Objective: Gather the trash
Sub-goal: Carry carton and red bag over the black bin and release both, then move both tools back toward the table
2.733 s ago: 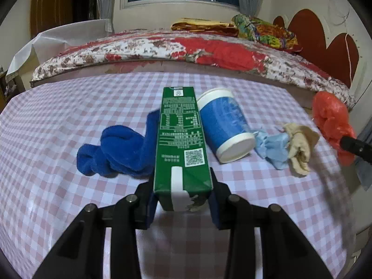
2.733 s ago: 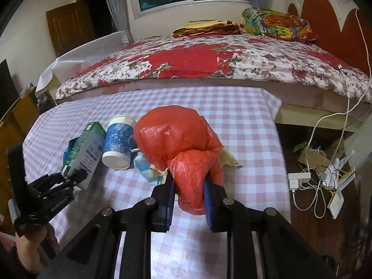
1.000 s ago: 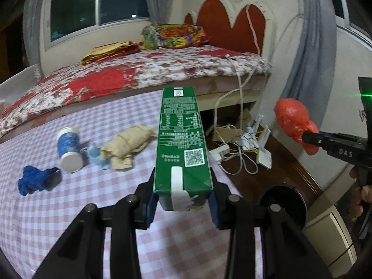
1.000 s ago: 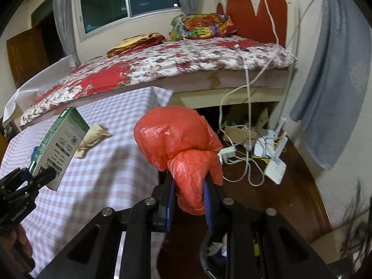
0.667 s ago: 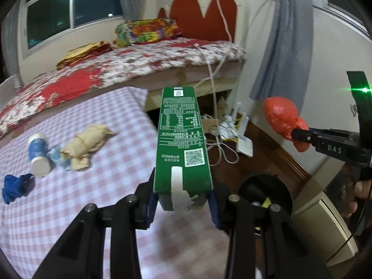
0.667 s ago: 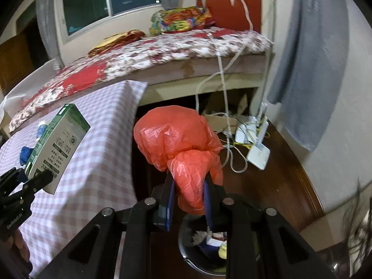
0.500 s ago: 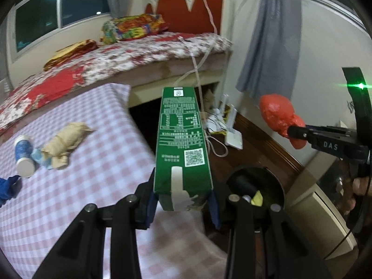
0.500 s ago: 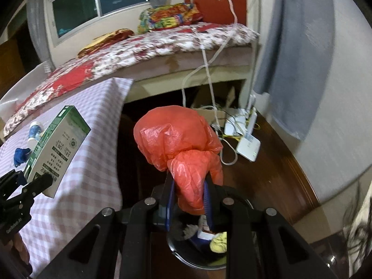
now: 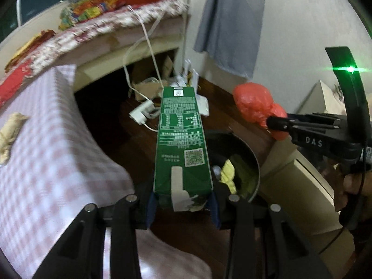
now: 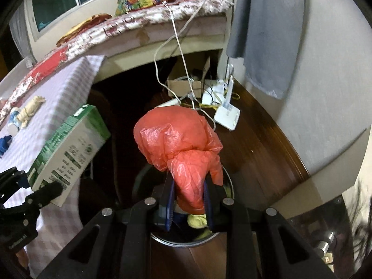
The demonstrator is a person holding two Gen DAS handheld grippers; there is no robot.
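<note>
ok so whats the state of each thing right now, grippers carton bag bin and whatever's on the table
left gripper: shut on the green carton
green carton: held in the air, beside the bin
right gripper: shut on the red bag
red bag: crumpled, held above the bin
bin: open, trash already inside
beige rag: lying on the table
cup: lying on its side on the table
</note>
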